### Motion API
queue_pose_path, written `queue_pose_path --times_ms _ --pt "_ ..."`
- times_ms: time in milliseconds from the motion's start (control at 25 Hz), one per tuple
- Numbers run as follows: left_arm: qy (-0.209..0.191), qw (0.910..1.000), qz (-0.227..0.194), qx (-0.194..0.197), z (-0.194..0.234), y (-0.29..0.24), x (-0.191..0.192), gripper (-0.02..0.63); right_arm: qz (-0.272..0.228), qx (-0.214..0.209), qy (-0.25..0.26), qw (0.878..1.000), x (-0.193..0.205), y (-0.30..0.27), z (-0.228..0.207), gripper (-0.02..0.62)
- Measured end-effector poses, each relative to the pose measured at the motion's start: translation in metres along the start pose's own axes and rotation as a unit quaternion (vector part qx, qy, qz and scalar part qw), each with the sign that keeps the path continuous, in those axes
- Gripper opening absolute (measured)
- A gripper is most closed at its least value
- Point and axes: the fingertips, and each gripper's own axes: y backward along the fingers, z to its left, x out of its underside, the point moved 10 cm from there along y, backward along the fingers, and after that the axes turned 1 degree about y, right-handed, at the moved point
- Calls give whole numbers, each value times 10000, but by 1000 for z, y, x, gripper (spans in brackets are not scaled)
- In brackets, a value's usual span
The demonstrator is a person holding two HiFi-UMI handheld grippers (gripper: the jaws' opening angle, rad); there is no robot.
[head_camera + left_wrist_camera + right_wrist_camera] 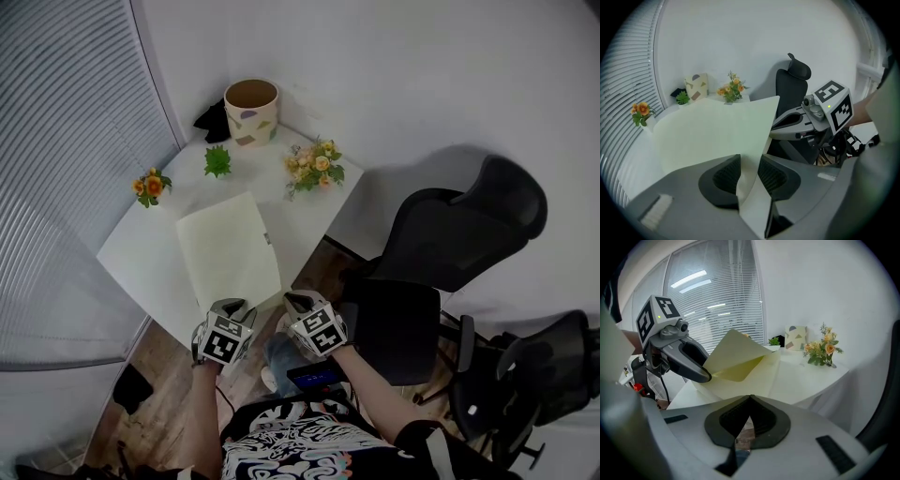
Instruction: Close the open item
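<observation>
A white table stands in the corner, with a slatted blind along its left side and a plain wall behind it. A black chair sits off the table's right edge, clear of it.

The pale yellow folder lies on the table's near half, its near end reaching the near edge. From the head view it looks almost flat. The right gripper view shows its cover raised at the near corner, so that it gapes like a wedge over the lower leaf.

Both grippers hang at the table's near edge. The left gripper is at the folder's near corner. Its jaws stand moderately apart, with the raised cover passing between them. The gap is far wider than the thin sheet, and the pads do not pinch it. The right gripper is just off the near edge, beside the left one. Its jaws meet at the tips with nothing between them.

At the table's far corner stands a cream pot with coloured patches, and a black object sits just to its left. A bunch of flowers stands near the right edge. A small green plant is between pot and folder. A single orange flower is at the left edge.
</observation>
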Motion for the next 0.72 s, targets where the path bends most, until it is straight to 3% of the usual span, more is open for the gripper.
queue_pose_path --times_ms 720 --pt "-420 9952 844 256 0 -15 -6 126 -34 -158 -101 9998 0 0 -3 3"
